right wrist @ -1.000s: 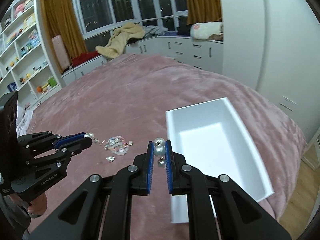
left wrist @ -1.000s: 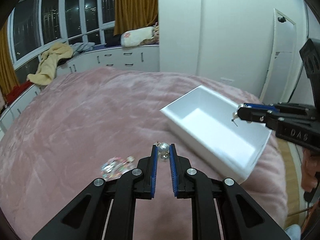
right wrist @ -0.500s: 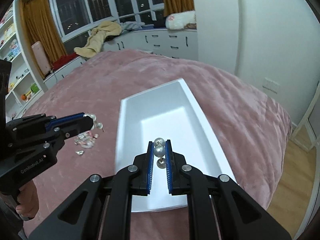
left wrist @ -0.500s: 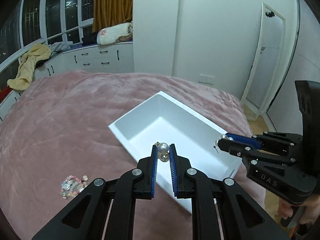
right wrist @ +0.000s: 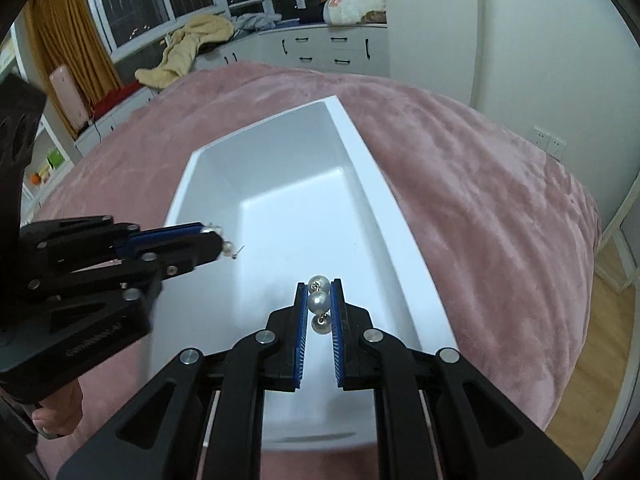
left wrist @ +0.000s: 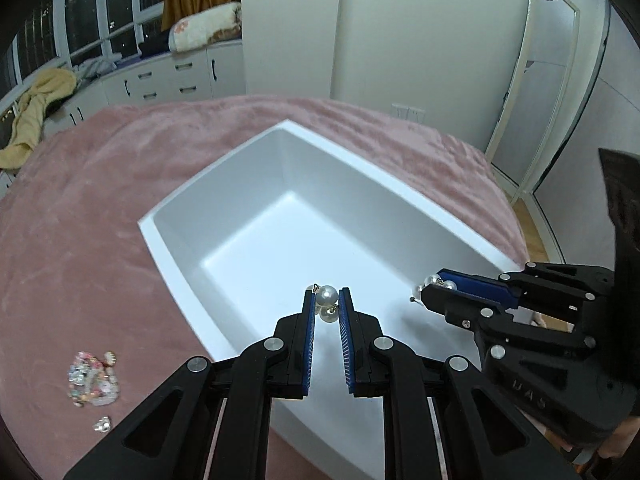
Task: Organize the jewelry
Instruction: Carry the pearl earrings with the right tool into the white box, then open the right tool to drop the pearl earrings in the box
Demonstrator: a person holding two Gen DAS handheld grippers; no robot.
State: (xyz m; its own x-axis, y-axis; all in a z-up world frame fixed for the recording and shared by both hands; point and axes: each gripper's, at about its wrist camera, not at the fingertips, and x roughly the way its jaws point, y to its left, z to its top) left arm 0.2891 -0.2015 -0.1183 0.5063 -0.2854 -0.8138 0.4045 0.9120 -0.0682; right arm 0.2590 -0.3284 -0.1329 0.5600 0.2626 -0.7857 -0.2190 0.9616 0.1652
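Note:
An empty white rectangular box [left wrist: 224, 176] [right wrist: 360, 148] lies on the pink bedspread. My left gripper [left wrist: 327, 300] is shut on a pearl earring [left wrist: 326, 295] and holds it above the box's near part. My right gripper [right wrist: 319, 296] is shut on a second pearl earring [right wrist: 318, 301], also above the box. In the left wrist view the right gripper [left wrist: 430, 286] comes in from the right. In the right wrist view the left gripper [right wrist: 218, 240] comes in from the left. A small pile of jewelry [left wrist: 93, 376] lies on the bedspread left of the box.
The pink bedspread [left wrist: 88, 208] [right wrist: 480, 208] surrounds the box. White drawers [left wrist: 168, 80] and a yellow cloth [right wrist: 188, 48] stand under the windows behind. A white wall and a door [left wrist: 548, 80] are at the right. Wooden floor [right wrist: 608, 320] lies past the bed's edge.
Both grippers have moved from beside the jewelry pile to over the white box, each still holding its pearl earring. The box now fills the middle of both views.

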